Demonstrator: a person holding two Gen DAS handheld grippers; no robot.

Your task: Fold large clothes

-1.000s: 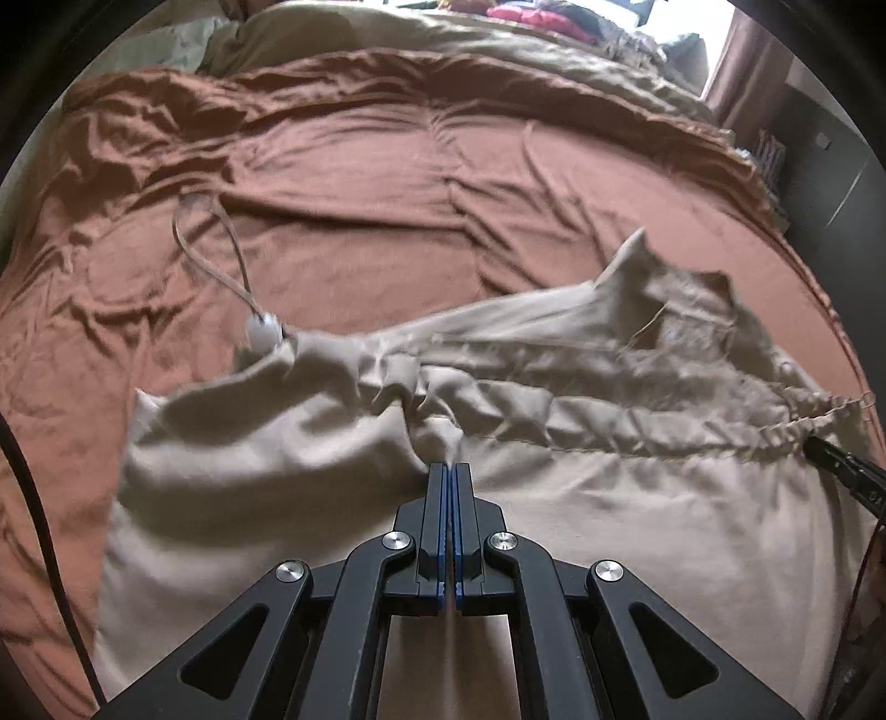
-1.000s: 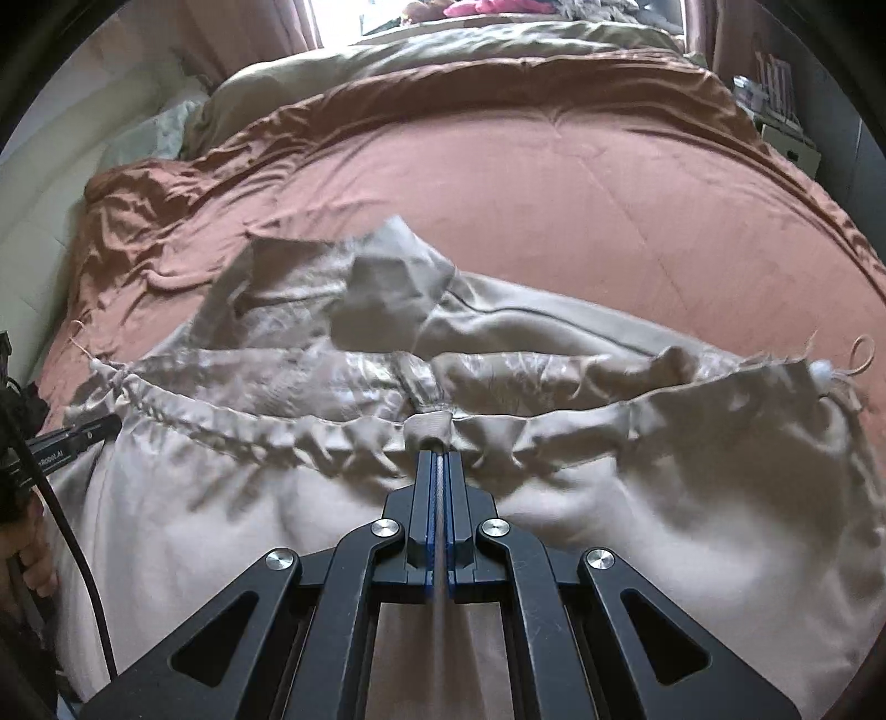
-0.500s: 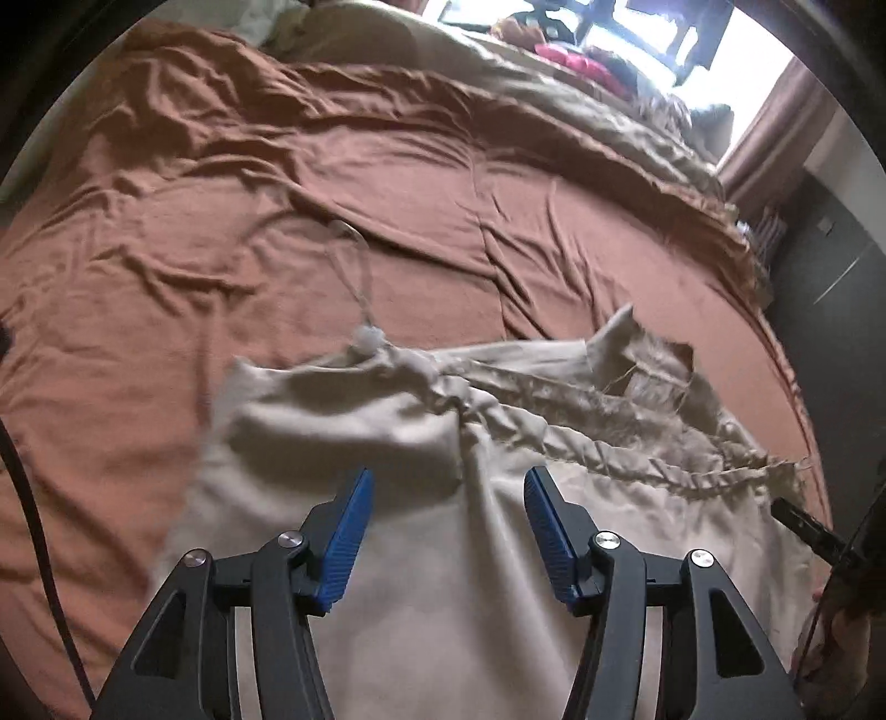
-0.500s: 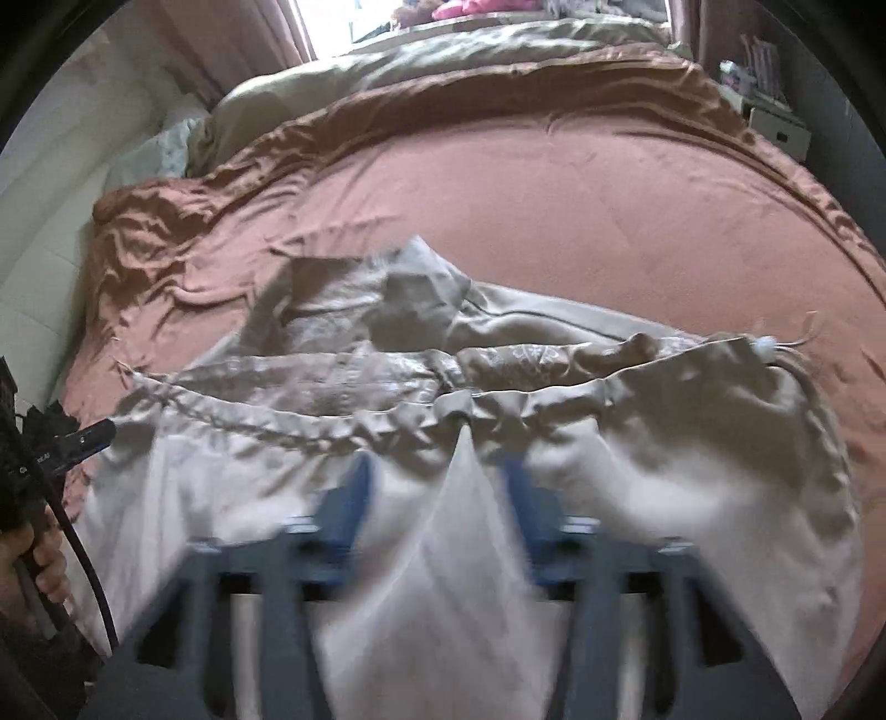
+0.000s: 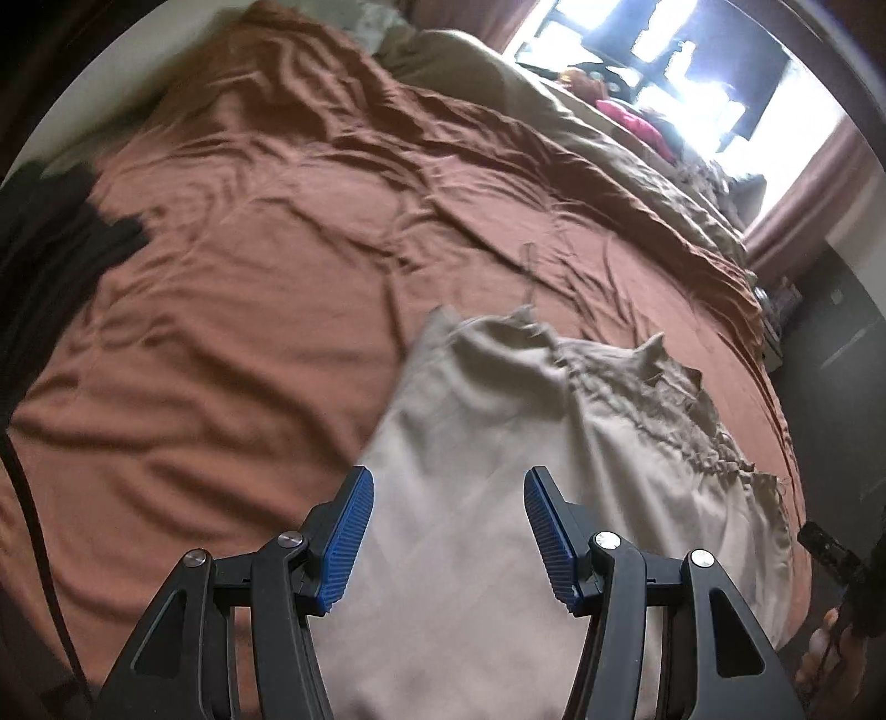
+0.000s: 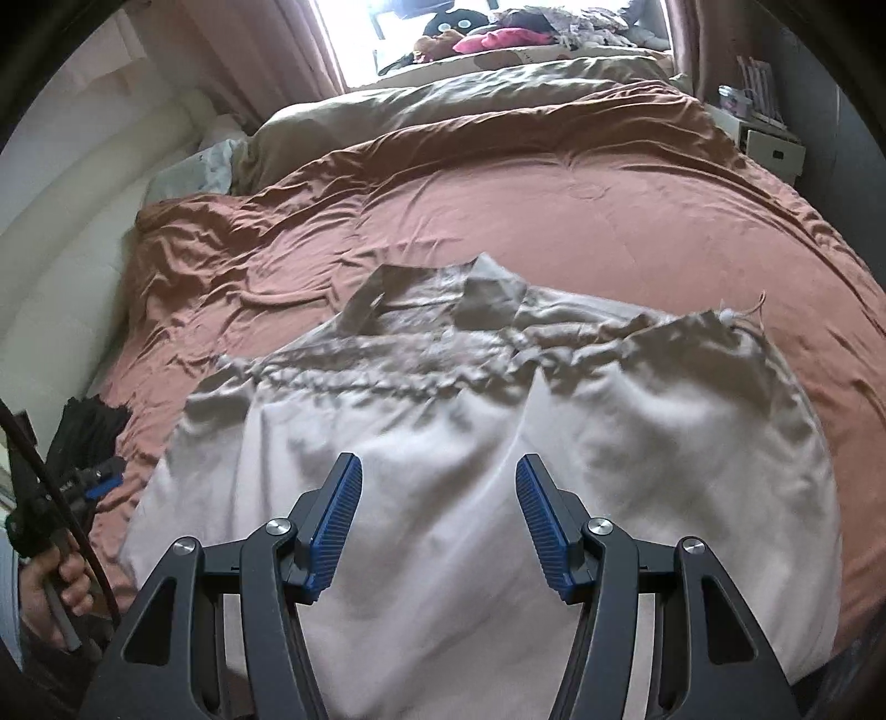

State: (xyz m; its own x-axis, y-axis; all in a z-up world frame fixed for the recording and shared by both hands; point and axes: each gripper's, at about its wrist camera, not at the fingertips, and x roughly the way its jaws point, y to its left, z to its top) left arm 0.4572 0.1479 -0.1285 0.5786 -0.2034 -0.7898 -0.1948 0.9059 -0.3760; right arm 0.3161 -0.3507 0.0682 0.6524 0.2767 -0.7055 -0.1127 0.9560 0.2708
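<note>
1. Big beige fabric garment w/ a gathered, ruched band (image 6: 498, 443) lies spread on a rust-brown wrinkled bedspread (image 6: 581, 221), towards the near edge of the bed. Same garment in left wrist view (image 5: 498, 471), its gathered band running off to the right.
2. Left gripper (image 5: 448, 515): black frame, blue ribbed pads, fingers apart w/ nothing between them. It sits above the garment's left part, not touching the cloth. This view is motion-blurred.
3. Right gripper (image 6: 437, 504): same build, fingers apart, nothing clamped. It sits over the smooth near part of the garment, clear of the fabric.
4. Garment's far edge has a folded-over flap & collar-like points (image 6: 487, 293). A thin cord w/ a pale knot (image 6: 742, 315) sticks out at its far-right corner.
5. In right wrist view, a person's hand (image 6: 55, 576) at lower left grips the other gripper's handle, black cable alongside.
6. Beyond the bedspread: an olive-beige blanket (image 6: 443, 116), then a bright window (image 6: 354, 33) w/ pinkish curtains and a pink item on the sill.
7. Dark cloth (image 5: 50, 243) lies at the bed's left edge in left wrist view.
</note>
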